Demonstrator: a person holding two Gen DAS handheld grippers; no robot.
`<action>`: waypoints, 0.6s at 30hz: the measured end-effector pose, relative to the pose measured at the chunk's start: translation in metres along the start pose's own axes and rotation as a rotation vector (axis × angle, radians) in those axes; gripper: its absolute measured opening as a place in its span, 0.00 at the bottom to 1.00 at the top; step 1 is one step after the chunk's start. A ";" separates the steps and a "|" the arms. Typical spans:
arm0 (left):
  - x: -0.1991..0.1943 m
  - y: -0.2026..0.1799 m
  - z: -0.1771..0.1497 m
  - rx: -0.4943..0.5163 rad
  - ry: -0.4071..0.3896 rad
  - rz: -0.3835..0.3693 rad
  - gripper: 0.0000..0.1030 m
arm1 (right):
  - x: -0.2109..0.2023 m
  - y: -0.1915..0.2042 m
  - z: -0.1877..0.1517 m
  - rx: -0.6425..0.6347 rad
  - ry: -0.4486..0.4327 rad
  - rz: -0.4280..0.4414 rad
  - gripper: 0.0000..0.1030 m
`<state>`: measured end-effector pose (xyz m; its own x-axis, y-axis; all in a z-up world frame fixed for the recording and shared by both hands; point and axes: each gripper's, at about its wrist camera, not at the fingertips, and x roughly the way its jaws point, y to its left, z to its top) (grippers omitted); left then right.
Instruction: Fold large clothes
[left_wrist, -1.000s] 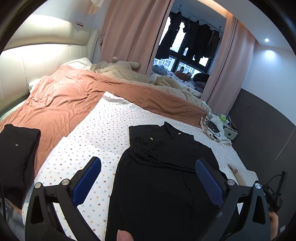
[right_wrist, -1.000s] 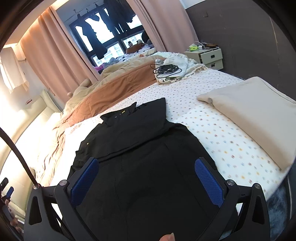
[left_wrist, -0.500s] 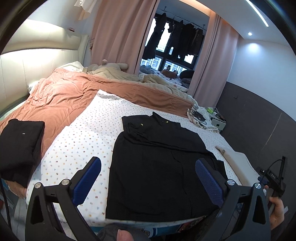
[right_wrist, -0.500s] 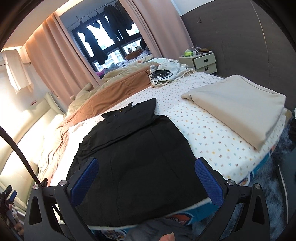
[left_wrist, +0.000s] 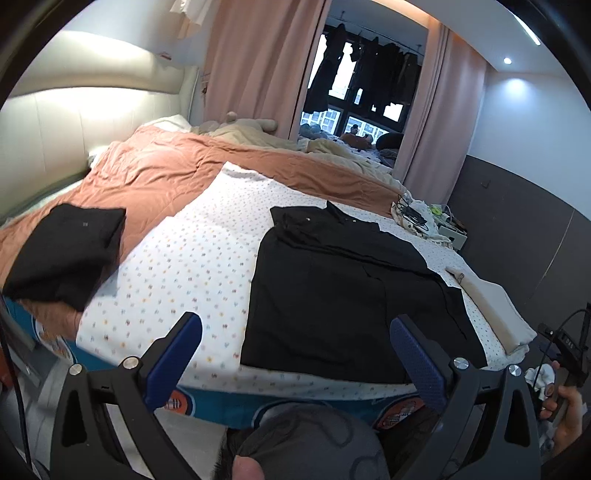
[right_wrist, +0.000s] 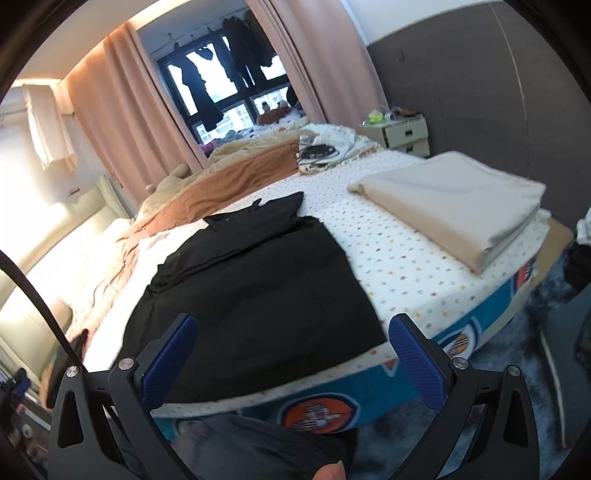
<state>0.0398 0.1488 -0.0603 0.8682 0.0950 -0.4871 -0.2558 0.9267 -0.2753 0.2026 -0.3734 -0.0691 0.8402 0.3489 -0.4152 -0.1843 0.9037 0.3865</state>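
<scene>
Two grippers: both held above the foot of a bed, off the mattress edge, each seen from its own wrist camera.
Left gripper (left_wrist: 295, 354): jaws spread wide, blue pads apart, nothing between them.
Right gripper (right_wrist: 293, 352): jaws likewise spread wide and holding nothing.
Black garment (left_wrist: 343, 288): a large dark piece of clothing lying flat on the bed, collar end toward the far side, hem close to the near mattress edge; its upper part looks folded over the body. In the right wrist view (right_wrist: 255, 291) it fills the middle of the frame, slightly blurred.
Bed sheet (left_wrist: 192, 258): white with small coloured dots, under the garment; a blue band with round orange emblems runs along the mattress side.
Folded black clothing (left_wrist: 64, 251): a neat dark stack at the left corner of the bed, well apart from the spread garment, resting on the rust-coloured duvet (left_wrist: 159, 173).
Folded beige fabric (right_wrist: 458, 206): a thick cream stack on the right side of the bed, apart from the garment.
Cables and cloth (right_wrist: 325, 151): a tangle of dark cords on a pale cloth at the far right corner of the bed.
Nightstand (right_wrist: 402, 134): pale, with drawers, beside the dark wall.
Window (left_wrist: 354, 96): dark clothes hang in front of it, pink curtains on either side.
Person: a hand (left_wrist: 565, 417) shows at the lower right of the left wrist view.
</scene>
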 end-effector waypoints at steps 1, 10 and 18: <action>-0.003 0.002 -0.006 -0.003 -0.001 -0.002 1.00 | -0.003 -0.002 -0.004 -0.007 -0.001 0.005 1.00; 0.000 0.021 -0.042 -0.053 0.018 0.005 1.00 | 0.005 -0.038 -0.037 0.014 0.077 0.047 1.00; 0.032 0.036 -0.047 -0.108 0.081 -0.035 1.00 | 0.040 -0.062 -0.049 0.163 0.139 0.145 0.99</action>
<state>0.0381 0.1683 -0.1253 0.8410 0.0297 -0.5402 -0.2743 0.8840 -0.3785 0.2228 -0.4035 -0.1496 0.7308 0.5130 -0.4502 -0.2039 0.7936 0.5733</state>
